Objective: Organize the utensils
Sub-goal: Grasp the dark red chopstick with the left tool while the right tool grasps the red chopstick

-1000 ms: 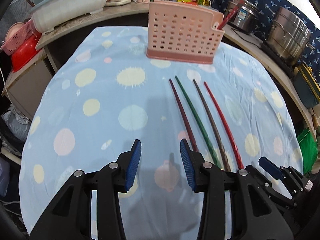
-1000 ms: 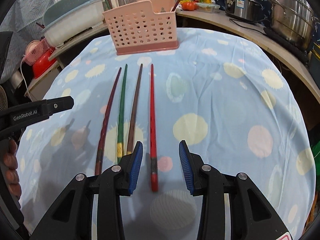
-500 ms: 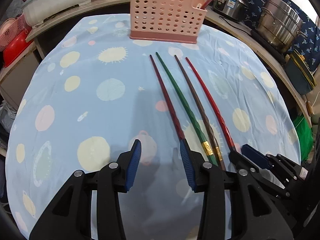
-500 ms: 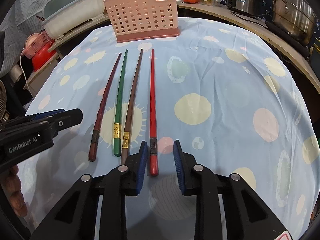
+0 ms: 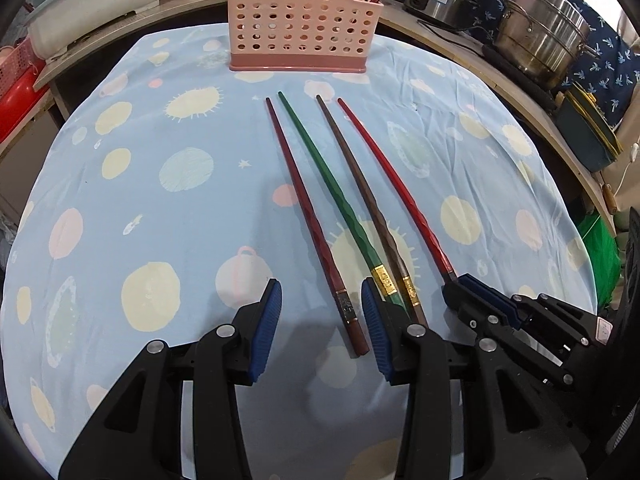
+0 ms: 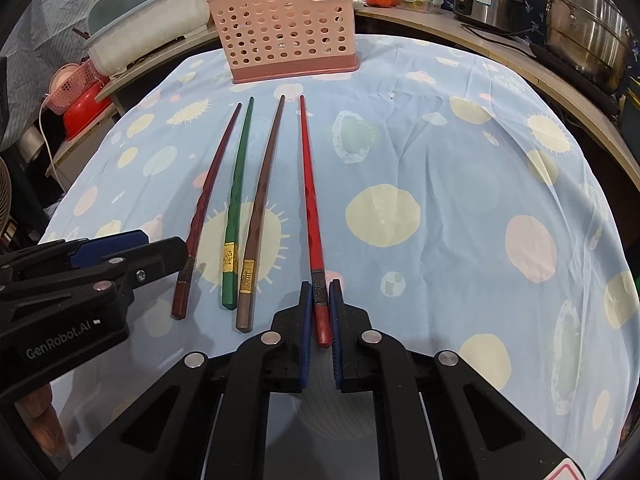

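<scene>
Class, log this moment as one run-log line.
phase: grasp | right claw: closed on bright red chopstick butt | left claw: open around dark maroon chopstick butt | pink perforated plastic holder: upright

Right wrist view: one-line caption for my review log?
Right gripper shut on the red chopstick; three more chopsticks lie beside it before the pink holder.

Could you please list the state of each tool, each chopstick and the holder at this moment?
Right tool: closed on the bright red chopstick, at its thick end.
Left tool: open, straddling the thick end of the dark red chopstick, not gripping.
Green chopstick: lying flat on the cloth, untouched.
Brown chopstick: lying flat, untouched.
Pink holder: upright at the far edge, one utensil in its end slot.
</scene>
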Demonstrator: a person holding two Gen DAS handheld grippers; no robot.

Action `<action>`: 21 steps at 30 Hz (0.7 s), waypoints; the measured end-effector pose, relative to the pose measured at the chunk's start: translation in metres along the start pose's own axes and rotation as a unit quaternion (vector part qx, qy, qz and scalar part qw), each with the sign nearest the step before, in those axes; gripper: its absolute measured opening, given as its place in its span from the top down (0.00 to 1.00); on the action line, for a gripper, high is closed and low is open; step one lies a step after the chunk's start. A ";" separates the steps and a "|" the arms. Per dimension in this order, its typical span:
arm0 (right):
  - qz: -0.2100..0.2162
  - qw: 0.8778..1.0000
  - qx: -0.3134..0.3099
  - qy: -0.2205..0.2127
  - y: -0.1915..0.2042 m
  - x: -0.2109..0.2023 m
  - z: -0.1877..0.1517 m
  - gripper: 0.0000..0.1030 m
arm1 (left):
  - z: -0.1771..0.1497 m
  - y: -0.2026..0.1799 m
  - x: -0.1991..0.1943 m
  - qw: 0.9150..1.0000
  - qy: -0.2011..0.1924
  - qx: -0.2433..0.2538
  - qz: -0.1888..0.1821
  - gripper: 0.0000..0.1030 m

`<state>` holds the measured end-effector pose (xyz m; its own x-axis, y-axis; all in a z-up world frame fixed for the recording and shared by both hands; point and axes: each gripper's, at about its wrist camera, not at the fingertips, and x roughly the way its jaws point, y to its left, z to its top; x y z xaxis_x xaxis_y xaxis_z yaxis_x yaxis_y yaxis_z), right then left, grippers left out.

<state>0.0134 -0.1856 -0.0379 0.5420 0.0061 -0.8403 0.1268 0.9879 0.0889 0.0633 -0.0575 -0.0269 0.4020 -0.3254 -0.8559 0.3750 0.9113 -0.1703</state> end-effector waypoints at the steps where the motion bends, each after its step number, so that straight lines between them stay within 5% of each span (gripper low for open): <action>1: 0.000 1.000 0.000 0.000 0.000 0.000 0.000 0.92 | -0.001 0.000 0.002 1.000 0.003 -0.002 -0.002 0.62; 8: 0.001 1.000 0.001 0.000 0.000 0.000 0.000 0.92 | -0.007 -0.002 0.010 1.000 0.009 0.006 0.004 0.64; 14: 0.001 1.000 0.002 0.000 0.000 0.000 0.000 0.92 | -0.008 0.000 0.011 1.000 0.007 0.013 0.003 0.83; 21: 0.002 1.000 0.002 0.000 0.000 0.000 -0.001 0.92 | -0.011 0.002 0.007 1.000 0.006 0.019 -0.001 0.90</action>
<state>0.0124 -0.1854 -0.0381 0.5418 0.0108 -0.8404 0.1275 0.9873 0.0949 0.0573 -0.0552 -0.0389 0.3915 -0.3232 -0.8615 0.4076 0.9003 -0.1525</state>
